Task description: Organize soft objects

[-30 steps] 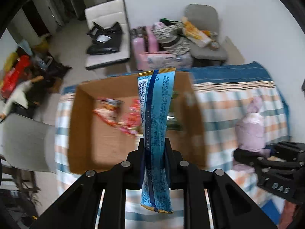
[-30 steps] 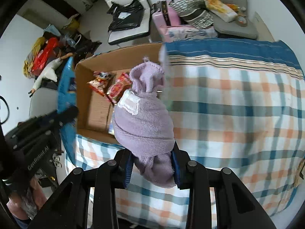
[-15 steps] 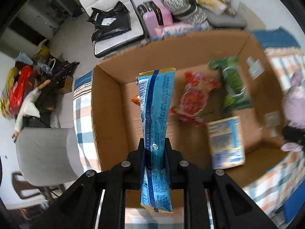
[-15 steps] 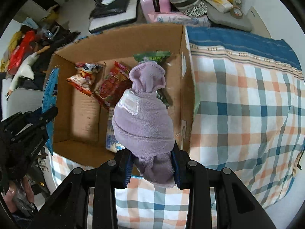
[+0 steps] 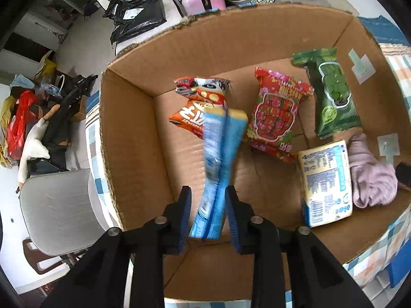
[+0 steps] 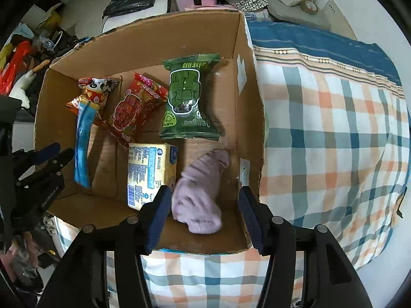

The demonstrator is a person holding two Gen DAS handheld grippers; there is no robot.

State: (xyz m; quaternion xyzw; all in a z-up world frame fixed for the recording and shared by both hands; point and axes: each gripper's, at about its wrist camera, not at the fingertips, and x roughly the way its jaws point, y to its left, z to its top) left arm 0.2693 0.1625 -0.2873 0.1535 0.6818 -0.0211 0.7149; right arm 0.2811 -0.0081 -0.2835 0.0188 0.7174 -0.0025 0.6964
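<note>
Both my grippers point down into the cardboard box (image 6: pixel 143 33), mid-release. My left gripper (image 5: pixel 208 213) has its jaws opening; the blue packet (image 5: pixel 221 159) sits between the pads, motion-blurred, and looks already clear of them, though the blur leaves me unsure whether one pad brushes it. It hangs over the orange snack bag (image 5: pixel 199 110) at the box's left side. My right gripper (image 6: pixel 204 213) has its jaws opening too, well apart, with the lilac soft toy (image 6: pixel 201 192) loose between them on the box floor, just beside the yellow pack (image 6: pixel 151 172) and near the right wall. To do this well, I judge I should hold both hands steady until the pads stand fully clear, then lift straight up so no finger drags cloth or wrapper back out. The packet may tip onto the red snack bag (image 5: pixel 277 118); fine, so long as it lands inside. The green pouch (image 6: pixel 190 102) lies undisturbed at the back.
</note>
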